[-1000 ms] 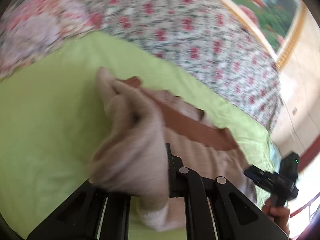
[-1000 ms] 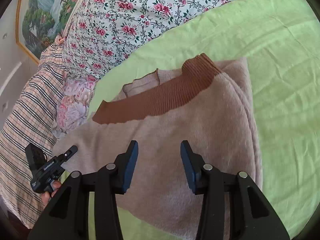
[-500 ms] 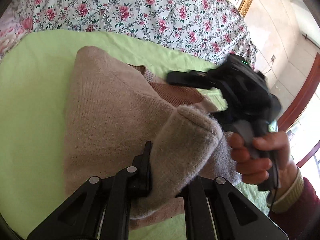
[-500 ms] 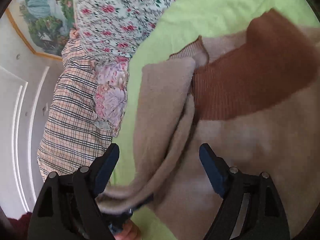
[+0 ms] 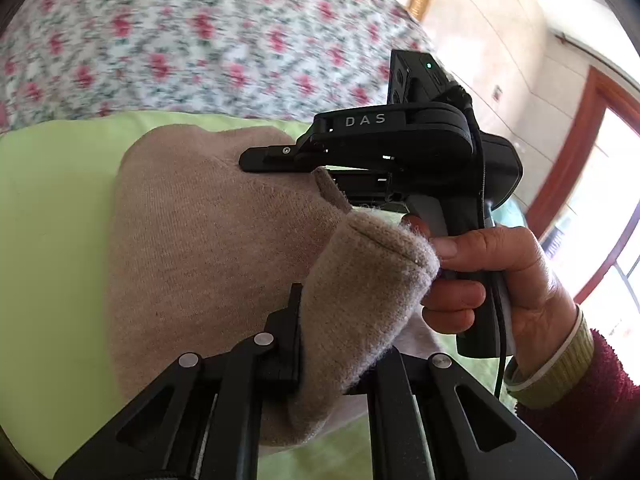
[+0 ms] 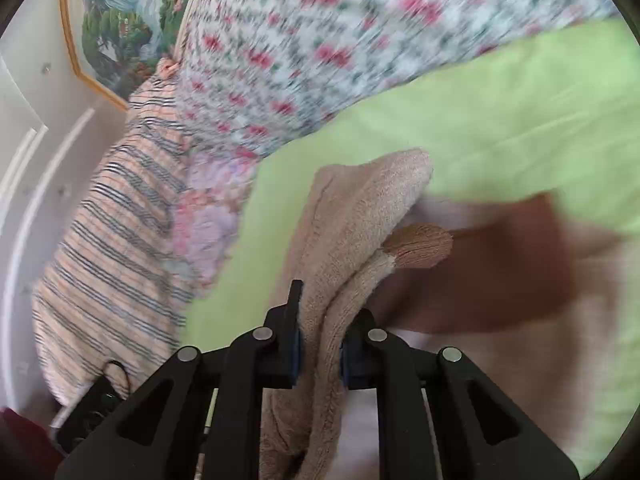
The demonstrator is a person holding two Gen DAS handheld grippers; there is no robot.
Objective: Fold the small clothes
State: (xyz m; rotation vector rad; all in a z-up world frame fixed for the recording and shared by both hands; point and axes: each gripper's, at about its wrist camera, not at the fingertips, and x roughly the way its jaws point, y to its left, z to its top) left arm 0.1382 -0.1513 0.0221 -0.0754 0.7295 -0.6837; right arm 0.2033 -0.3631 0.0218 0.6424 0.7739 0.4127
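- My left tongs point(image 5: 336, 344) clamp a fold of the beige sweater point(image 5: 208, 248)
- My right tongs point(image 6: 320, 344) have just closed on its sleeve point(image 6: 360, 216), brown ribbed hem point(image 6: 500, 272) just right of them

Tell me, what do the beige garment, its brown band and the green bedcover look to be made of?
Beige garment: soft knit, probably wool or acrylic; fine ribbing and a fuzzy nap at the folded edge.
Brown band: ribbed knit trim, tighter lines; mostly blurred.
Green bedcover: smooth matte woven sheet, likely cotton, with faint creases.
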